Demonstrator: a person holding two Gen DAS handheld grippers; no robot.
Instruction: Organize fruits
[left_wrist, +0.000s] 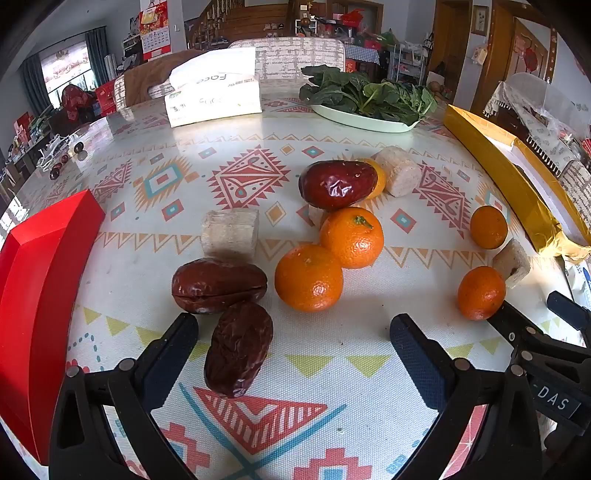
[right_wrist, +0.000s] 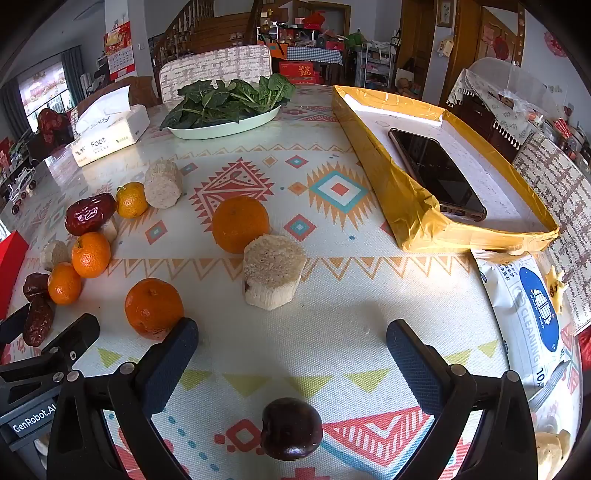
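**Meanwhile, two empty grippers hover over a table of scattered fruit**

Meanwhile, on a woven, geometric-patterned tablecloth (left_wrist: 332, 369), the left gripper (left_wrist: 293, 334) hangs with its textured dark fingers spread wide and holding nothing. A wrinkled, oblong dried date (left_wrist: 238, 349) lies just inside its left finger, and a second, smoother date (left_wrist: 218, 285) sits just beyond that fingertip. Straight ahead of the gap, two dimpled round tangerines (left_wrist: 328, 258) touch each other, with a glossy red date (left_wrist: 338, 184) propped up behind them. A pale, fibrous cylinder of sugarcane (left_wrist: 229, 232) stands ahead of the left finger. A glossy red box (left_wrist: 40, 280) lies to the left of that finger.

The right gripper (right_wrist: 291, 341) is likewise opened wide and grasps nothing. A tangerine (right_wrist: 153, 308) rests against its left fingertip. A coarse, faceted sugarcane chunk (right_wrist: 273, 271) stands ahead of the gap, touching a larger tangerine (right_wrist: 240, 223) behind it. A dark, shiny round fruit (right_wrist: 291, 428) sits between the fingers near their base. Beyond the right finger lies a shallow tray wrapped in crinkled yellow tape (right_wrist: 413, 210), holding a black phone (right_wrist: 437, 173). A soft pack of cleaning wipes (right_wrist: 524, 310) lies to that finger's right.
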